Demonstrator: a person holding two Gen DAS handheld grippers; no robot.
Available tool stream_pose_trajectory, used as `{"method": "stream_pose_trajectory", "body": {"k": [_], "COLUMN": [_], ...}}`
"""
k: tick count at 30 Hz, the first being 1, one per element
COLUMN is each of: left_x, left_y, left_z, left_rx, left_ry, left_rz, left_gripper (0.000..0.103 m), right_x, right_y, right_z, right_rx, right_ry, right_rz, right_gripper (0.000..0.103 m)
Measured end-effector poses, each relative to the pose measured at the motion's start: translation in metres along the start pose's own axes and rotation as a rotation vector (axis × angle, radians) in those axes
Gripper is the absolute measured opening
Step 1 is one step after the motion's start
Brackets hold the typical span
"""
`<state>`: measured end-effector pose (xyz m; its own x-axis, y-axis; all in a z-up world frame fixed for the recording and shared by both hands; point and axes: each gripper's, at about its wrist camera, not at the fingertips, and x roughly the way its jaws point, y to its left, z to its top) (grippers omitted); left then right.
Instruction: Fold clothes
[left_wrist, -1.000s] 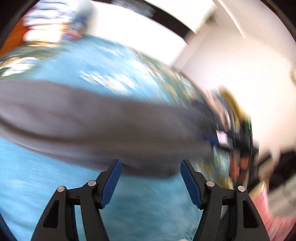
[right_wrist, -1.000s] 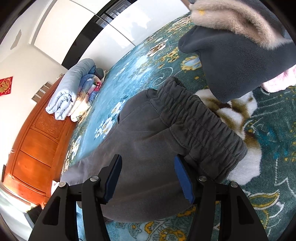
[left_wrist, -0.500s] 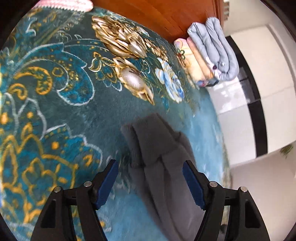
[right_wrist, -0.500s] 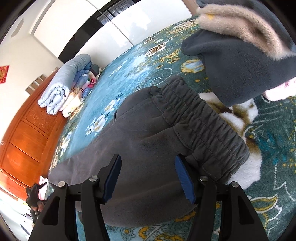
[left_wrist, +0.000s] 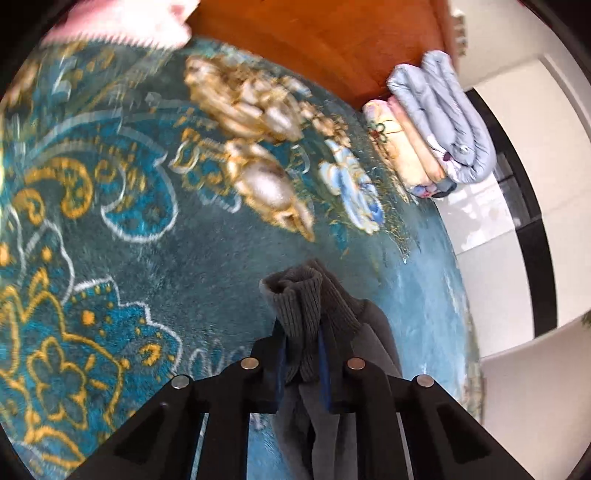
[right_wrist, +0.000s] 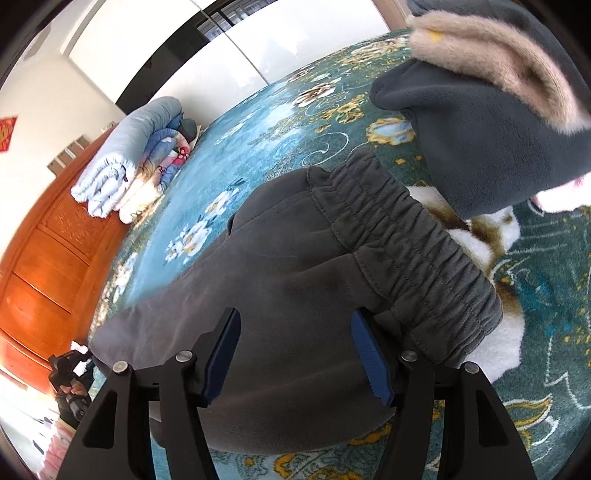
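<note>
Grey sweatpants (right_wrist: 295, 258) lie spread on the teal floral bedspread (right_wrist: 258, 122), their elastic waistband (right_wrist: 406, 240) at the right. My right gripper (right_wrist: 295, 332) hovers open just above the seat of the pants, close to the waistband, with nothing pinched. At the far leg end, my left gripper (left_wrist: 301, 350) is closing its jaws, and the blue pads press on the ribbed ankle cuff (left_wrist: 295, 295). The cuff bunches upright between them. The rest of that leg hangs down under the gripper.
A stack of folded quilts (left_wrist: 436, 125) (right_wrist: 129, 177) sits against the orange wooden headboard (left_wrist: 314, 44). A dark fleece garment with beige fur lining (right_wrist: 480, 129) lies just beyond the waistband. Pink fabric (left_wrist: 122, 22) lies at the bed's corner.
My left gripper swung along the pants to the leg end, rolled, and went from wide open to closed on the ribbed cuff. The right gripper stayed put, still open.
</note>
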<state>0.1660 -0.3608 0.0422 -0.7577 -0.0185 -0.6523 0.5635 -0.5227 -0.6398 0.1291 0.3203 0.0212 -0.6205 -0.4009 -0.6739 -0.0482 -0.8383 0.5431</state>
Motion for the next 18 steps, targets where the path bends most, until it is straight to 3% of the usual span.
{"method": "stream_pose_trajectory", "body": {"k": [4,10,13,18], "left_x": [-0.029,-0.056,-0.055,-0.043], "left_y": [-0.055,-0.156,-0.206,-0.258], "left_z": [-0.012,-0.064,-0.116,-0.225], "left_rx": [0.179,0.448,0.654,0.95], "left_ry": [-0.066,-0.062,-0.051,-0.01], "left_rz": [-0.006,-0.176,-0.201,-0.207], "left_gripper": [0.015,0.014,0.014,0.014], "right_x": [-0.003,-0.009,-0.01,-0.011], "right_y": [-0.002,-0.006,-0.007,-0.008], "right_z": [0.0,-0.001,-0.001,-0.002], "right_rx": [0.02,0.05,0.056,0.051], "right_ry": [0.004,0.006,0.007,0.013], "right_rz": [0.021,0.05,0.058,0.062], "right_gripper": [0.064,0.064,0.064,0.064]}}
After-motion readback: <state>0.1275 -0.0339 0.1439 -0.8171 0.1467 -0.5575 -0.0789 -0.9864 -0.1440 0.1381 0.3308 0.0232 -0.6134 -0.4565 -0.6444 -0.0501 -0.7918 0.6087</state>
